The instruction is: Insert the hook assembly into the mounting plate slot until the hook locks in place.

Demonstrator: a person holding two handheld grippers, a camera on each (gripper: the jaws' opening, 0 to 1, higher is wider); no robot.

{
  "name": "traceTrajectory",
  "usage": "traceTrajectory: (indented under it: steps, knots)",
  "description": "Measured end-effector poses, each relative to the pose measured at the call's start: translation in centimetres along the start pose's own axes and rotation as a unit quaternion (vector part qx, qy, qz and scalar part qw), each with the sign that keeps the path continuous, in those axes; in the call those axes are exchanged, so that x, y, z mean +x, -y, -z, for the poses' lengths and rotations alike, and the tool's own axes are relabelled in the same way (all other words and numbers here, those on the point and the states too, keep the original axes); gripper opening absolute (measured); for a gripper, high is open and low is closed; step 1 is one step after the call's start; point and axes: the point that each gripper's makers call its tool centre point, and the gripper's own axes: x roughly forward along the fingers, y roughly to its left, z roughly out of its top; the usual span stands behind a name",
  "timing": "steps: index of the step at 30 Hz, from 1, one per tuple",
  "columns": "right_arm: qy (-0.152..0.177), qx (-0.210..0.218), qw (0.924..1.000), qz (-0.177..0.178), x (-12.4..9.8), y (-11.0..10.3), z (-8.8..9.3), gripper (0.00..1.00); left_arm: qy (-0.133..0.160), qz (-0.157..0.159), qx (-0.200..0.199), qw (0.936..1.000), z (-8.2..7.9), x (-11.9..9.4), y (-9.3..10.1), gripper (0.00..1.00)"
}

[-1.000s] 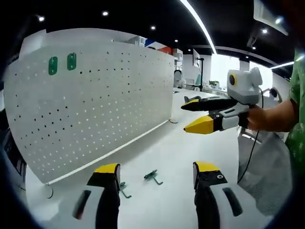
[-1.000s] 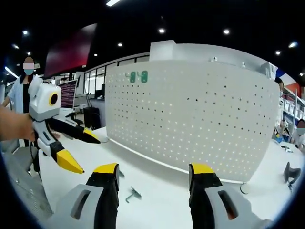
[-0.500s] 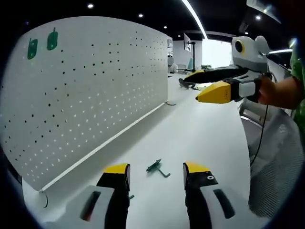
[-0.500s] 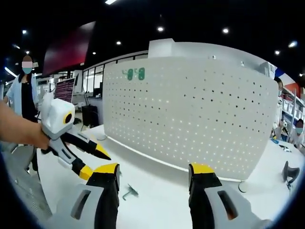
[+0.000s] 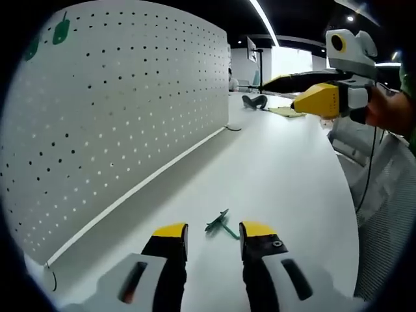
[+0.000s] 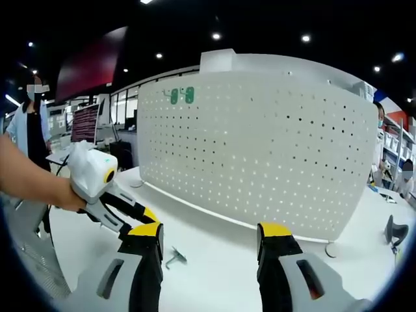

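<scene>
One green hook (image 5: 220, 227) on table (image 5: 286, 169), just beyond left gripper (image 5: 210, 235) fingers (image 5: 170, 233)

We see dark ceiling (image 6: 260, 19) with recessed spotlights, long light strip (image 5: 265, 23). Bright windows (image 5: 281, 62) far back. Red wall panel (image 6: 91, 65), monitor (image 6: 83, 123), shelving (image 6: 393, 153) at room edges.

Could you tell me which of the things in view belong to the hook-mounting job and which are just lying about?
For the job:
- green hook lying on the table
- white pegboard standing upright on the table
- left gripper, open around the hook
- right gripper, open

Just about:
- two green tags high on the pegboard
- dark item at the far end of the table
</scene>
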Motion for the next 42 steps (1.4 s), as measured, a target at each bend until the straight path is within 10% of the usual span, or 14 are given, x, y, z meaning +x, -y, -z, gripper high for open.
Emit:
traceTrajectory:
  steps: [42]
  knots:
    - [-0.027,0.003,0.9996,0.006,1.3,1.1,1.9,0.57,-0.025,0.029,0.034,0.9987,2.2,4.1,-0.4,0.12]
